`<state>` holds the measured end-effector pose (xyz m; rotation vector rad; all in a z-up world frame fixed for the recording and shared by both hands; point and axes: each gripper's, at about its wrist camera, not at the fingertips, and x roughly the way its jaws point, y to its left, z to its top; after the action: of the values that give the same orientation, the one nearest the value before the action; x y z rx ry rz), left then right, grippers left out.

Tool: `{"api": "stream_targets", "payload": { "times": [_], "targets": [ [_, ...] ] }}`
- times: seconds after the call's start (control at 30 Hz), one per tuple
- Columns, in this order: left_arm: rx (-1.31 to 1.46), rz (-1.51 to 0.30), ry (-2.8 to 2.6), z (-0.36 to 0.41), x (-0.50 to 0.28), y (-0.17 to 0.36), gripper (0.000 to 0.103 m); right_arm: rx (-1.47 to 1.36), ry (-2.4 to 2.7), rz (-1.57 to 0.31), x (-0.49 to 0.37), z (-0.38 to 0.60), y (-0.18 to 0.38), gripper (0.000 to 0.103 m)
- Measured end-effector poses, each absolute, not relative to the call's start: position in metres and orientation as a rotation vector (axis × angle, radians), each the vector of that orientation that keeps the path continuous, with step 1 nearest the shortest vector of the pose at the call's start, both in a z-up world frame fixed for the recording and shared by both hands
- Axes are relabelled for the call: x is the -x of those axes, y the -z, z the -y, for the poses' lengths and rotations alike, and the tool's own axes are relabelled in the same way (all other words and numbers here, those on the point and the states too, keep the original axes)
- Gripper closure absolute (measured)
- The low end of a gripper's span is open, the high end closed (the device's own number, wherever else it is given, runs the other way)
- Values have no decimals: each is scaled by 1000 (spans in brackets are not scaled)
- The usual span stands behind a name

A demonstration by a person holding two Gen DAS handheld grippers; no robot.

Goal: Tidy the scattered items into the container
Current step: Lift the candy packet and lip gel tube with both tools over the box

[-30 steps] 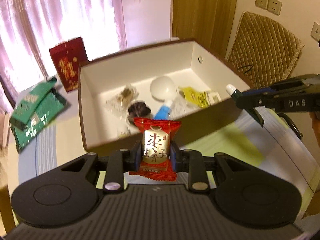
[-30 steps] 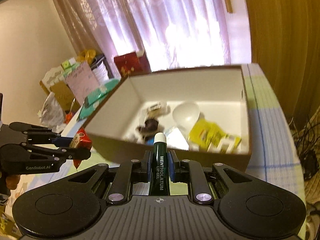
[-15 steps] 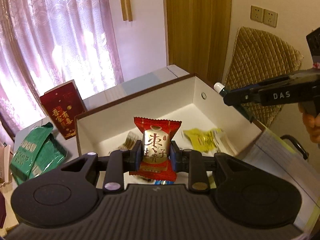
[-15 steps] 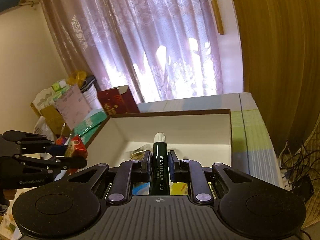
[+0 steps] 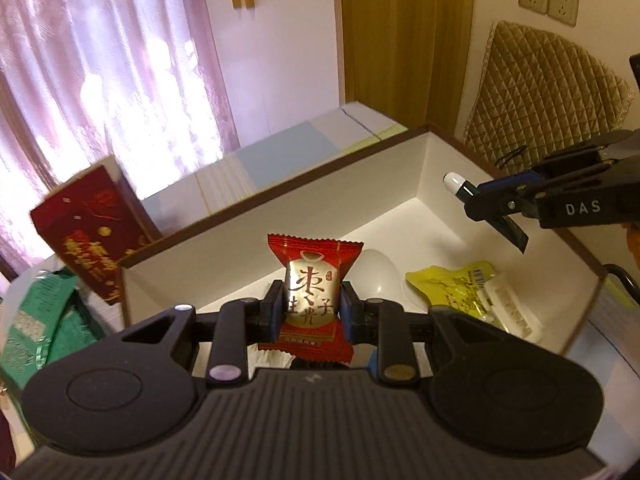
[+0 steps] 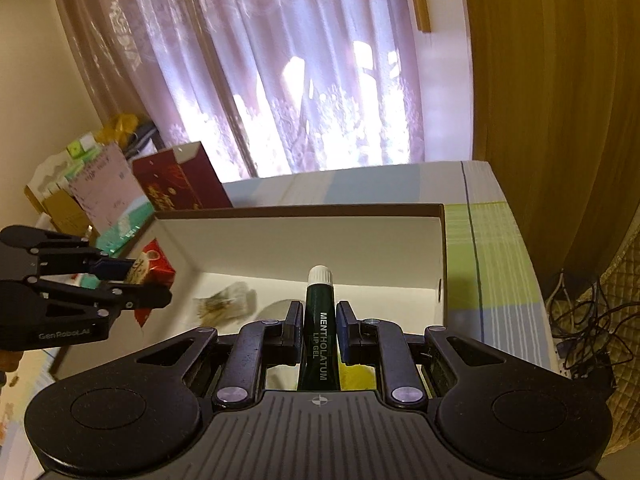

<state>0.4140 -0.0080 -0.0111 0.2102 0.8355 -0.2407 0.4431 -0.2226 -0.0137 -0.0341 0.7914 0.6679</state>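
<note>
At far left of the left wrist view, green packets (image 5: 38,320) lay on the table beside a tilted red gift box (image 5: 94,236), which stood just outside the left wall of the open white box (image 5: 420,168). At centre, the left gripper (image 5: 312,306) was clamped on a red snack packet (image 5: 314,296), held upright over the box interior. Behind it lay a pale rounded object (image 5: 378,276), possibly a spoon bowl, though the packet hid most of it. To the right, a yellow sachet (image 5: 452,280) rested on the box floor. At far right, the right gripper (image 5: 466,192) gripped a dark lip gel tube (image 5: 458,184), its white cap projecting over the box's right side. In the right wrist view, the tube (image 6: 320,320) sat between closed pads above the box (image 6: 304,236), with the left gripper (image 6: 138,276) at left.
</note>
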Motion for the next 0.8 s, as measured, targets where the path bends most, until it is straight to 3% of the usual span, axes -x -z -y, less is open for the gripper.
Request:
{"api": "stream_targets", "payload": {
  "times": [0.57,0.8],
  "targets": [
    [-272,-945,260,20,-475,77,78,184,-662,-813,-477,204,35,83],
    [-291,-939,254,18,-472,79,71,211,-664,-827,-483,202,40,83]
  ]
}}
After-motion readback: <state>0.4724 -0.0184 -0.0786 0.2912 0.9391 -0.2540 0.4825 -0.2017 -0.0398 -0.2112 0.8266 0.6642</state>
